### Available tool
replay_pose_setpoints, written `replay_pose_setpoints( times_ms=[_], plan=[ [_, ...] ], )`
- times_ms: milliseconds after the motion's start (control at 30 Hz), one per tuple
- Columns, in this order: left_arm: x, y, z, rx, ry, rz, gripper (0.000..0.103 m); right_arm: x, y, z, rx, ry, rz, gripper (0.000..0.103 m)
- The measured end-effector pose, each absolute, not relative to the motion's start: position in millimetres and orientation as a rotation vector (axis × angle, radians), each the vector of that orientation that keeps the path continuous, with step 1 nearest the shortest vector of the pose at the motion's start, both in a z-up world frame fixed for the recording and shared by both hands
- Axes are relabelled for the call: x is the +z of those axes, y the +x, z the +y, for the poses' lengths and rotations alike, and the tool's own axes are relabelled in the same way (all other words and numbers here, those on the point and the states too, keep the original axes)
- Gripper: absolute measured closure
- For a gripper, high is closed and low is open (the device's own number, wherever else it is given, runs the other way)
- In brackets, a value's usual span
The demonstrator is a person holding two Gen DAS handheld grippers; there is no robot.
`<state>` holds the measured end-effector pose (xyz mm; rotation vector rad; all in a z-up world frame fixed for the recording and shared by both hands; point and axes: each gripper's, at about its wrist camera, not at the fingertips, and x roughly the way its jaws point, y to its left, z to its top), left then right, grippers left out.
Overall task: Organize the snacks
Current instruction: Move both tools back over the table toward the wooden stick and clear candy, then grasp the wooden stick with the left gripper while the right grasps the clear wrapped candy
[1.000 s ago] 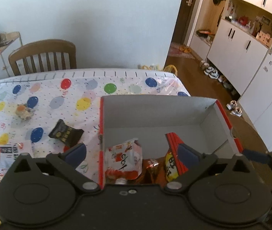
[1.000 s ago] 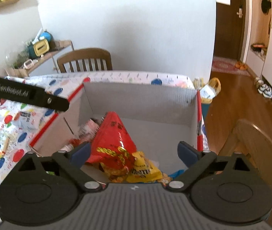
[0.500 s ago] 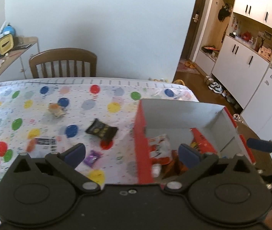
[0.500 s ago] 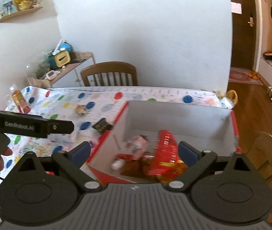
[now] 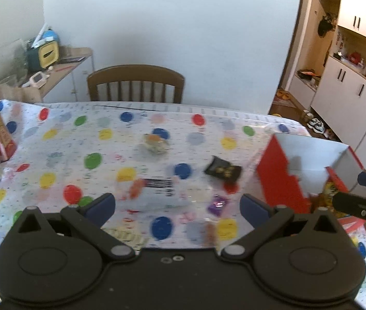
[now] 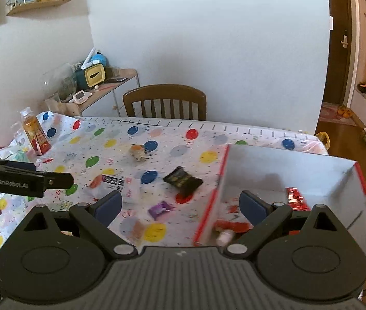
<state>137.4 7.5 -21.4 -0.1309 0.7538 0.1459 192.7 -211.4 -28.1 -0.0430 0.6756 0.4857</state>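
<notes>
A red-edged cardboard box point(image 6: 281, 165) with snack packs inside stands on the right of the dotted table; it also shows in the left wrist view point(image 5: 278, 180). Loose on the cloth lie a black packet point(image 6: 183, 179) point(image 5: 223, 171), a purple candy point(image 6: 160, 209) point(image 5: 217, 202), a white labelled pack point(image 5: 157, 191) point(image 6: 115, 183) and a small orange-white snack point(image 6: 139, 153) point(image 5: 155, 144). My left gripper point(image 5: 177, 206) is open and empty above the white pack. My right gripper point(image 6: 180, 205) is open and empty, over the box's left wall.
A drink bottle point(image 6: 34, 134) stands at the table's far left. A wooden chair point(image 6: 166, 102) is behind the table. A side shelf with clutter point(image 6: 92, 82) is at the back left. White cabinets point(image 5: 350, 95) line the right.
Both grippers have pulled back from the box and swung left. The view now takes in the loose snacks on the cloth. Both stay open.
</notes>
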Motion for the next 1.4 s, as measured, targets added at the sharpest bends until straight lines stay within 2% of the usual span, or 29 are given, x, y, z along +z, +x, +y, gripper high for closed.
replay_pose_setpoints(
  times_ms=[200, 400, 533, 700, 767, 933, 1133, 1333, 1400],
  plan=[
    [-38.9, 135.3, 48.0, 0.166, -0.158, 0.777, 0.001, -45.7, 197.3, -168.4, 0.469, -0.062, 0.695, 0.005],
    [-63.6, 136.0, 78.4, 0.182, -0.208, 0.824, 0.007, -71.7, 204.6, -126.7, 0.488, -0.122, 0.741, 0.005],
    [-83.0, 137.4, 84.3, 0.189, -0.214, 0.871, 0.020, -93.5, 209.4, -99.2, 0.506, -0.210, 0.779, 0.005],
    [-110.2, 134.3, 90.7, 0.194, -0.271, 0.936, 0.028, -120.6, 221.0, -85.8, 0.507, -0.185, 0.865, 0.006],
    [-119.8, 132.4, 93.1, 0.196, -0.289, 0.956, 0.030, -127.9, 223.6, -82.4, 0.497, -0.181, 0.878, 0.011],
    [-136.9, 130.7, 100.1, 0.187, -0.360, 0.990, 0.042, -150.4, 234.8, -76.5, 0.488, -0.160, 0.955, 0.034],
    [-147.8, 134.6, 96.2, 0.175, -0.362, 1.004, 0.054, -163.5, 242.9, -73.9, 0.473, -0.124, 0.996, 0.050],
    [-154.0, 142.3, 89.2, 0.170, -0.332, 1.015, 0.067, -172.5, 249.3, -74.2, 0.451, -0.085, 1.028, 0.055],
    [-155.0, 143.5, 87.4, 0.175, -0.317, 1.015, 0.068, -175.6, 249.4, -73.2, 0.441, -0.088, 1.033, 0.055]
  ],
)
